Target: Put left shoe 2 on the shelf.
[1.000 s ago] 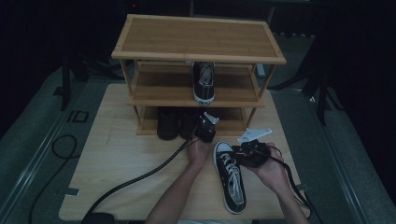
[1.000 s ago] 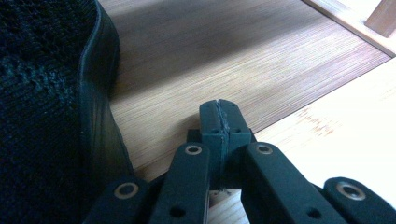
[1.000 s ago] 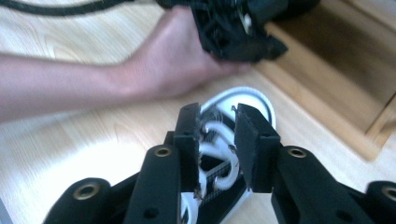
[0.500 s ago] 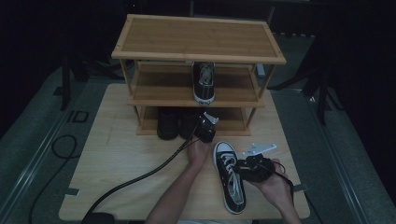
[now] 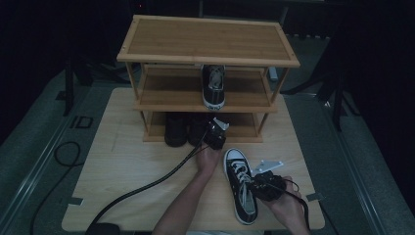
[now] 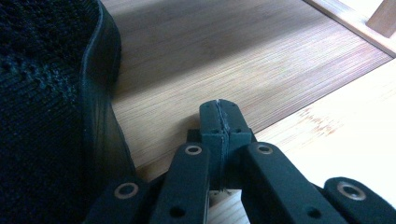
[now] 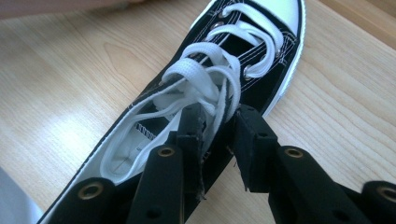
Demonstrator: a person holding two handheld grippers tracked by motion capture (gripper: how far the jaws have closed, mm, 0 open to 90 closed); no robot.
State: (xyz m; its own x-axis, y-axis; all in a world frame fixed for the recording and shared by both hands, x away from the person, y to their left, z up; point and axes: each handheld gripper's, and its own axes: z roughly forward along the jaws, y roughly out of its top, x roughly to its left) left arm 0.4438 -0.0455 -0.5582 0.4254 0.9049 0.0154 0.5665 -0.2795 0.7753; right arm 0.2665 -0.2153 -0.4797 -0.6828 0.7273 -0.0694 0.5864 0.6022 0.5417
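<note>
A three-tier bamboo shoe rack (image 5: 205,44) fills the table's (image 5: 122,161) twelve o'clock half; its bottom shelf is dim, so the dark shoes (image 5: 175,129) there are hard to make out. A black high-top sneaker (image 5: 241,188) lies at the table's five o'clock, its heel cut off from the right gripper view. The right gripper (image 7: 217,123) straddles the sneaker's side wall by the laces, its jaws having just been closing. The left gripper (image 6: 219,119), pressed together on nothing, rests by the rack's bottom shelf.
</note>
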